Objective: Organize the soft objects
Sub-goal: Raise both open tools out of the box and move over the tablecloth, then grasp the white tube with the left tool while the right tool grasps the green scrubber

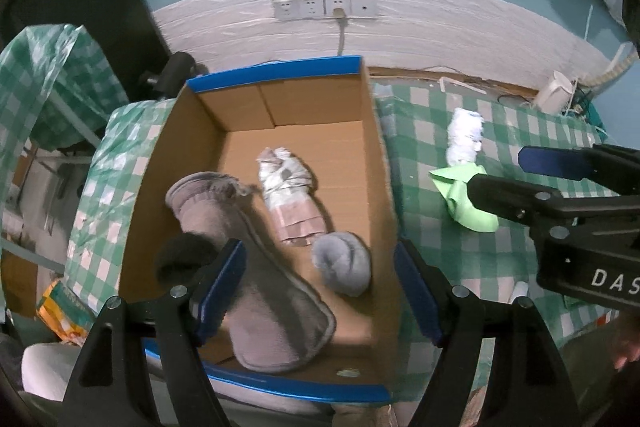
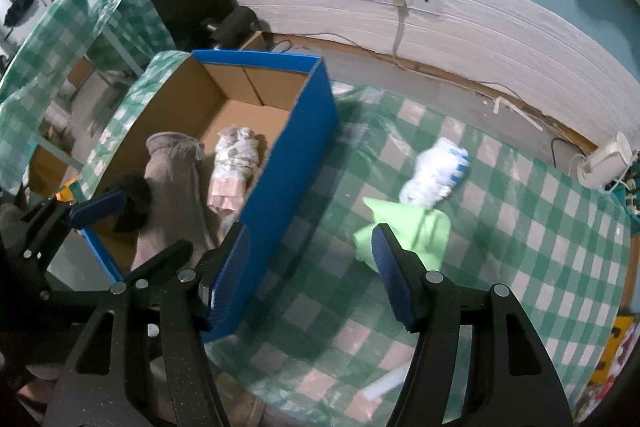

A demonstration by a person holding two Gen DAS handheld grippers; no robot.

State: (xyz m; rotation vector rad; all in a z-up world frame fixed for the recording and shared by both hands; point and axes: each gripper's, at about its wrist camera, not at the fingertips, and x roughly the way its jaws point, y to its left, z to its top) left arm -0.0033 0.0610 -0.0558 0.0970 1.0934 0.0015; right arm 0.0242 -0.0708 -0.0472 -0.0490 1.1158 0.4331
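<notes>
Both grippers are wide open and empty, left gripper [image 1: 320, 287] over the cardboard box [image 1: 372, 163], right gripper [image 2: 310, 275] nearing the green cloth [image 2: 420, 231] on the tablecloth, which could bunch up or snag the white sock [image 2: 434, 171] touching it

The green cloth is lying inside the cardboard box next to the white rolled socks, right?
Not quite. The green cloth lies on the checkered tablecloth, outside the cardboard box, next to the white rolled socks. The right wrist view shows it.
</notes>
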